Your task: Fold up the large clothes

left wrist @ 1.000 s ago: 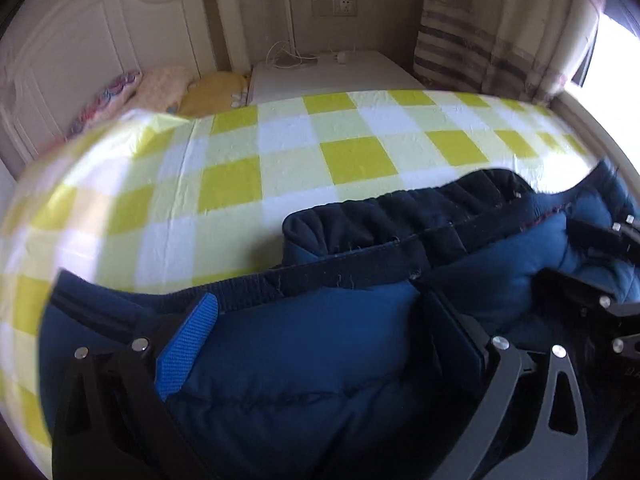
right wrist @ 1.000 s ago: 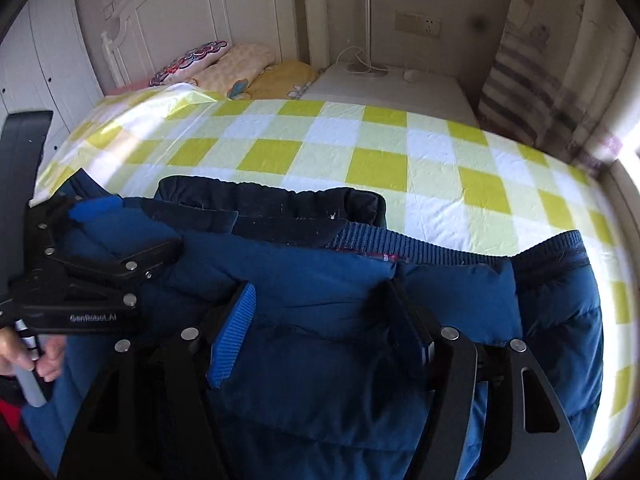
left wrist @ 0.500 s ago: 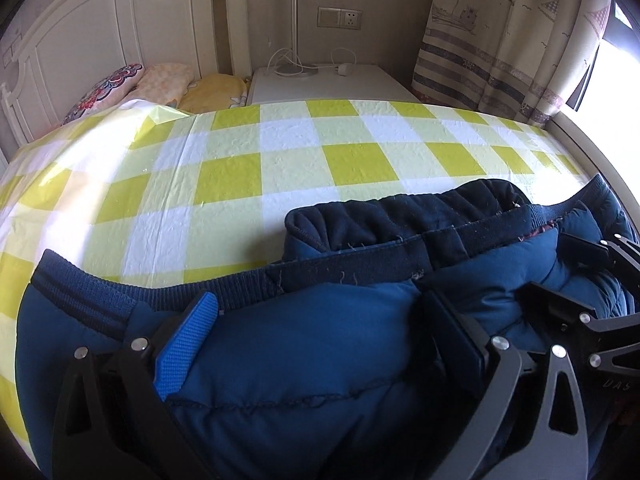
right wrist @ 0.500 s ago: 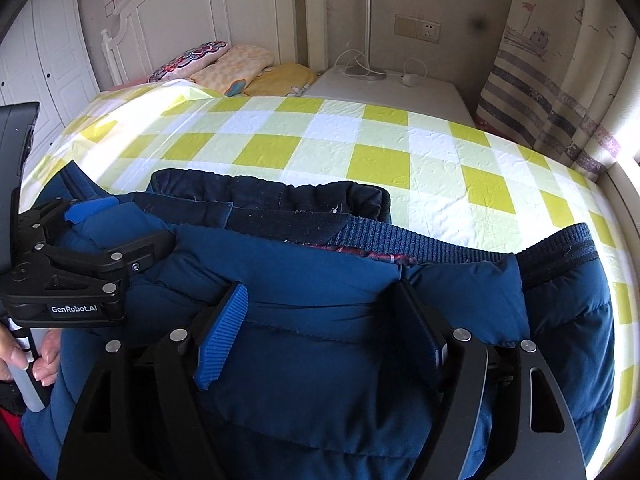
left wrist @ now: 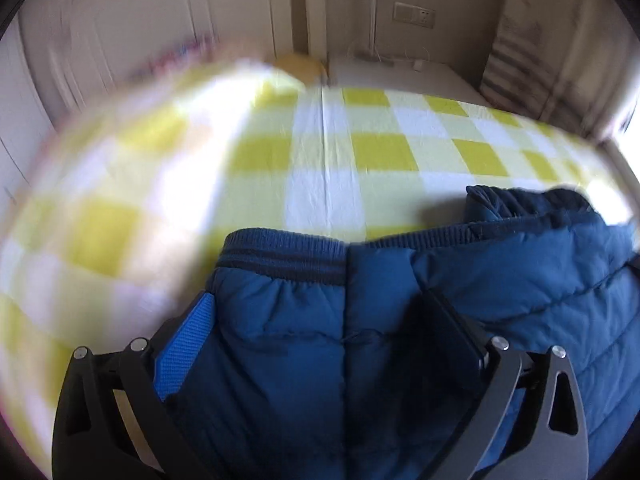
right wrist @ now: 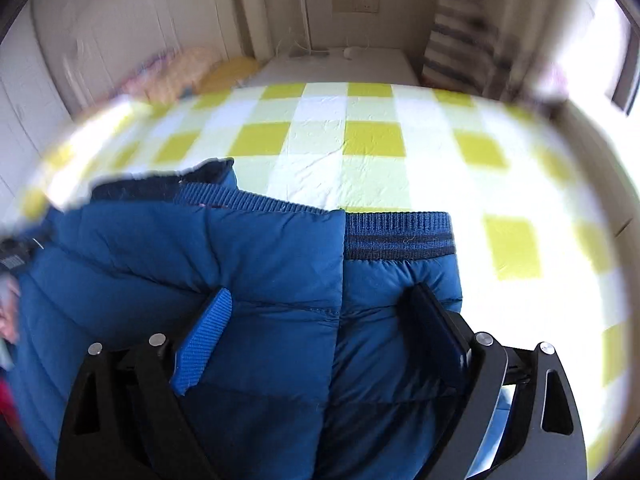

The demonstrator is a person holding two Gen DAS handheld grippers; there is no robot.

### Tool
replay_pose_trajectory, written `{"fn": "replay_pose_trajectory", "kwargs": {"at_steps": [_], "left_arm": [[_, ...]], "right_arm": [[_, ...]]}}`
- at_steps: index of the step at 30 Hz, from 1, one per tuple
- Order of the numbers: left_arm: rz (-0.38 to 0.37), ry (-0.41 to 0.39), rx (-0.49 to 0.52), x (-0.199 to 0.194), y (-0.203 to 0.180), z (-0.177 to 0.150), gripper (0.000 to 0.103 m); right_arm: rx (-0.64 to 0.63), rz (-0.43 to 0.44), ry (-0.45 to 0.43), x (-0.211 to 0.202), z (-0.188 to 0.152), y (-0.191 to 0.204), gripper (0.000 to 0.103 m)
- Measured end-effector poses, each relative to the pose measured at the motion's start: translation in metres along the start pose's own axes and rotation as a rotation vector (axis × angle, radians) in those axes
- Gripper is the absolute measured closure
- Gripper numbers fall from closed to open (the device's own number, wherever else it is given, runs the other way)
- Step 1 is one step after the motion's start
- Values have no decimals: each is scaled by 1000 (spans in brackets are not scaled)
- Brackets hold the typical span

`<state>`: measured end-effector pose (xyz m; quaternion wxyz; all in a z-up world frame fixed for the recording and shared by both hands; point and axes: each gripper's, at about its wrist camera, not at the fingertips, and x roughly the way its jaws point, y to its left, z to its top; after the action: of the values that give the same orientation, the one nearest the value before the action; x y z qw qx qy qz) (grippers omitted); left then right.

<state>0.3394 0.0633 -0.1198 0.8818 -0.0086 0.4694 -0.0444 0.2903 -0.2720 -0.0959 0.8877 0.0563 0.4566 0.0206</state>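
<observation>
Bedroom, yellow-checked bedspread (right wrist: 372,140) – navy puffer jacket (left wrist: 520,280) bunched at near edge of bed. Left gripper (left wrist: 324,328) and right gripper (right wrist: 324,320) both spread wide, fingers straddling padded fabric, not pinching. Jacket soft, bulky, light, slippery shell – best grip: ribbed hem (right wrist: 400,236)

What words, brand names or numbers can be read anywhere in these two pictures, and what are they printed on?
None can be read.
A dark part at the far left edge of the right wrist view carries a pale mark, too blurred to read.
The blue padded jacket shows no label or print in either view.
The wall socket plate shows no readable marking.
The checked bedsheet bears only yellow and white squares.
</observation>
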Motion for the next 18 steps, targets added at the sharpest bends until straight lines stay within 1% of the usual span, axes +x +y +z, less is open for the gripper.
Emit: {"fn": "replay_pose_trajectory", "kwargs": {"at_steps": [1,2,5,6,7,8,9,10,11,12,13,15,16,17,18], "left_arm": [[-17,4,-31,2,5,2,2],[-15,4,-39,2,7,3,2],[19,-7,-17,-1,2,2,2],[47,-31,-20,-7,2,1,2],[94,-62,-31,-16,2,-1,4],[149,-119,-51,-35,1,-5,5],[135,-160,-56,-48,-1,-10,6],[63,-215,-47,-70,-9,-17,5],[12,-242,-27,-84,-19,-21,4],[-13,-253,-3,-92,-29,-25,4],[-35,-252,45,-98,-46,-31,3],[-58,-201,110,-91,-70,-38,2],[-61,-152,135,-80,-81,-44,2],[-37,-80,166,-60,-91,-51,2],[-20,-51,177,-47,-95,-55,2]], "right_arm": [[-21,-24,3,0,0,4,15],[-27,-31,7,0,1,5,15],[-2,-34,-2,-9,2,2,15],[16,-66,-22,-20,1,2,15],[26,-69,-41,-32,-2,3,15],[29,-47,-66,-44,-5,7,15],[11,-8,-108,-60,-9,17,15],[-20,11,-134,-71,-13,29,15],[-47,21,-145,-77,-16,38,15],[-92,44,-145,-80,-21,55,15],[-116,60,-136,-79,-24,66,15],[-174,74,-102,-68,-32,90,15],[-215,47,-66,-54,-39,104,14],[-245,12,-43,-42,-45,112,9],[-254,1,-59,-37,-50,116,7]]}}
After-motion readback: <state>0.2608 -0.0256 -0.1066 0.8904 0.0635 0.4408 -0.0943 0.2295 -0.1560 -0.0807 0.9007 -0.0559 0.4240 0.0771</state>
